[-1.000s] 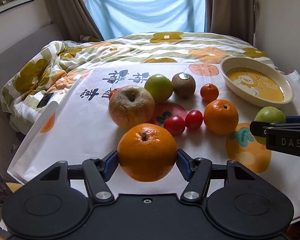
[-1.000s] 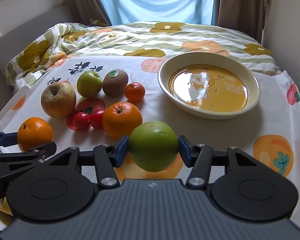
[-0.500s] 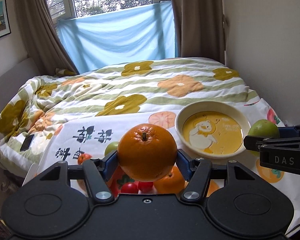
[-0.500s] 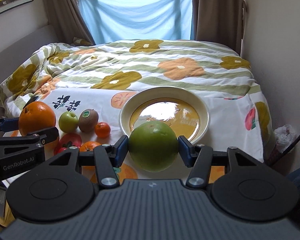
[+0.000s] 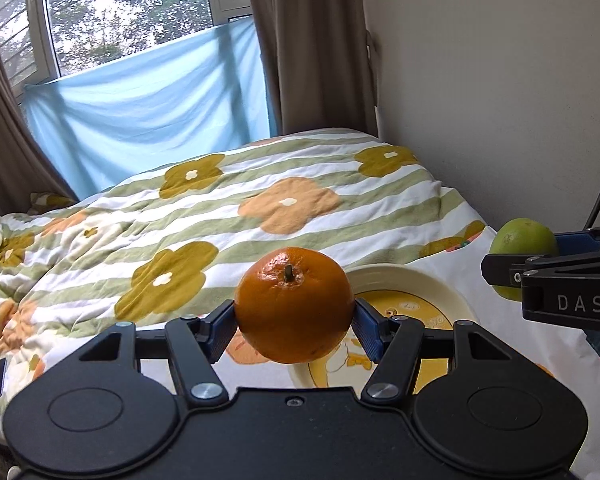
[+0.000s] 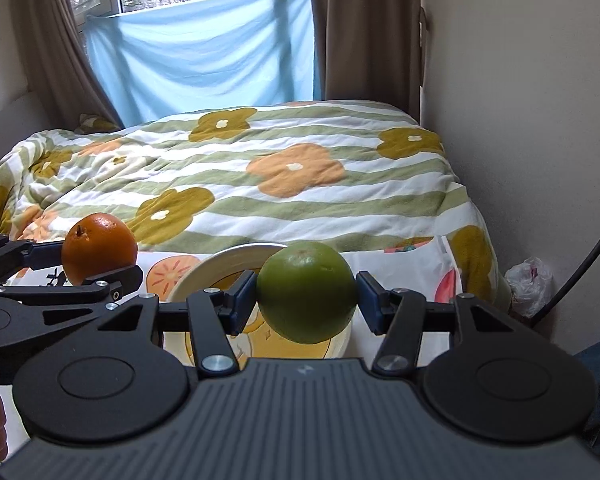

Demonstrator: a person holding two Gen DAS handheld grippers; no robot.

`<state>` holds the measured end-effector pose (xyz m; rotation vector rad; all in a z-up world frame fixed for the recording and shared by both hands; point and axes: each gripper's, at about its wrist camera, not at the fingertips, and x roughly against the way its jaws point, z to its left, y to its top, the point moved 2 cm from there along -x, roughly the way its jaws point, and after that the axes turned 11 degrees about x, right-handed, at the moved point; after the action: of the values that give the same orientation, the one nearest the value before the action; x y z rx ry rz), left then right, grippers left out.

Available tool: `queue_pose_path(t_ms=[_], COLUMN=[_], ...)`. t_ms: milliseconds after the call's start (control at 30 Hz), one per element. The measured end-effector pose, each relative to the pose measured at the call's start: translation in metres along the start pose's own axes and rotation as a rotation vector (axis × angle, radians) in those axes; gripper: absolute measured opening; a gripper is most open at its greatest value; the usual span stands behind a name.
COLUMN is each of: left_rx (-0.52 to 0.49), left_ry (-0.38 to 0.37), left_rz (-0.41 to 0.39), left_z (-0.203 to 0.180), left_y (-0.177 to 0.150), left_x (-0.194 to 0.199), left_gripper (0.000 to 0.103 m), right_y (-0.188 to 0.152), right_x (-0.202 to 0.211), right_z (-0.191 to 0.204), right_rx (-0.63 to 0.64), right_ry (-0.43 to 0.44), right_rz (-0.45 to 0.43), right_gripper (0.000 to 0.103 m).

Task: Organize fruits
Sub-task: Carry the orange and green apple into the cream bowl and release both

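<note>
My left gripper [image 5: 294, 326] is shut on a large orange [image 5: 294, 304] and holds it in the air, above the near left rim of a cream bowl [image 5: 440, 286] with a yellow inside. My right gripper [image 6: 306, 304] is shut on a green apple [image 6: 306, 296] and holds it over the same bowl [image 6: 216, 266]. The orange also shows in the right wrist view [image 6: 99, 248], at the left. The apple also shows in the left wrist view [image 5: 522, 240], at the right. The other fruits are hidden below both grippers.
The bowl stands on a white fruit-print cloth [image 5: 496, 320] at the foot of a bed with a flowered quilt [image 5: 260, 208]. A wall [image 6: 520, 120] runs along the right. A white plastic bag [image 6: 530, 280] lies on the floor by the wall.
Both grippers have risen and moved forward towards the bowl, each with its fruit. The fruits left on the cloth have dropped out of view.
</note>
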<state>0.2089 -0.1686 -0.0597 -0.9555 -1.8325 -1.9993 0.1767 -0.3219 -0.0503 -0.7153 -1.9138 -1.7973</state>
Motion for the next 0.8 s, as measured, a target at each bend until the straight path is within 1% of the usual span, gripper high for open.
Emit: queue_pose_path(t_ms=[200,400,533,667,800], left_rx=[-0.07,-0.141,-0.201,-0.262,-0.302], left_ry=[-0.052,-0.094,-0.106,-0.123,-0.136], left_rz=[0.037,0.107,0.139,0.16,0.192], left_z=[-0.01,-0.024,-0.036,-0.049,-0.057], left_y=[0.011,0.002,-0.006,-0.013,-0.02], left_x=[-0.055,-0.1,-0.121,-0.135,-0.146], left_gripper=[0.066,0.066,0.066,0.066,0.066], right_y=[0.012,0.013,0.008,0.002,-0.003], right_x=[-0.036,-0.071,-0.086,-0.096,-0.102], right_z=[-0.005,-0.008,-0.012,-0.017,-0.021], right_rx=[-0.032,-0.058,-0.08,-0.104,-0.109], right_ry=[-0.039,-0.056,-0.061,-0.067,-0.063], right_rz=[0.021,0.062,0.09,0.118,0.138], right_gripper=[0.069,0.069,0.069,0.069,0.069])
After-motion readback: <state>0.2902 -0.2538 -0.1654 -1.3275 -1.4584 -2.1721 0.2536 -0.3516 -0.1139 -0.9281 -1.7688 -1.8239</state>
